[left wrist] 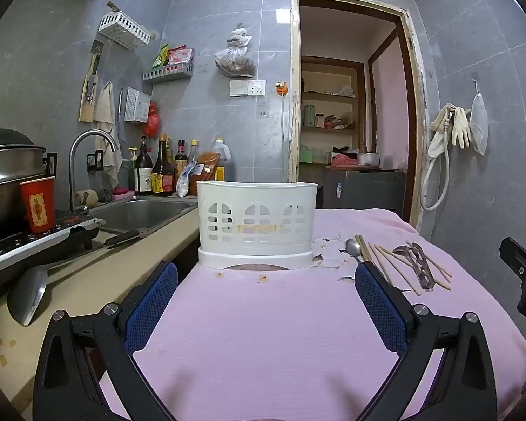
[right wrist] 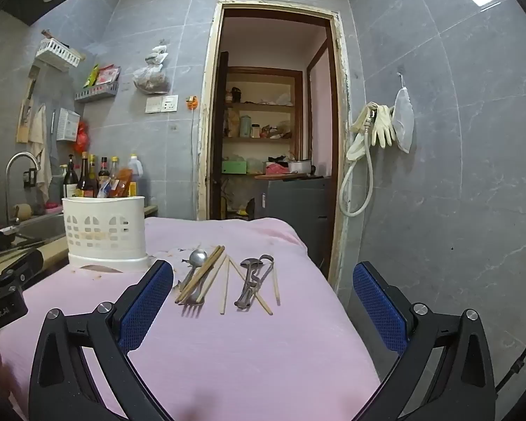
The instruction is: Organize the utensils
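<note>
Hovering level over pink cloth (left wrist: 263,315) | left gripper (left wrist: 266,294) facing caddy (left wrist: 257,224), released | right gripper (right wrist: 263,294) facing utensils (right wrist: 224,277), released

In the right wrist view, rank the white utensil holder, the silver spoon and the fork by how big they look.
1. White utensil holder, clearly largest.
2. Silver spoon and fork: they overlap under the chopsticks, so I can't rank them.

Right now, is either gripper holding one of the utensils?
No, the left gripper and right gripper are both open and empty, and the spoon and chopsticks lie on the pink cloth.
</note>
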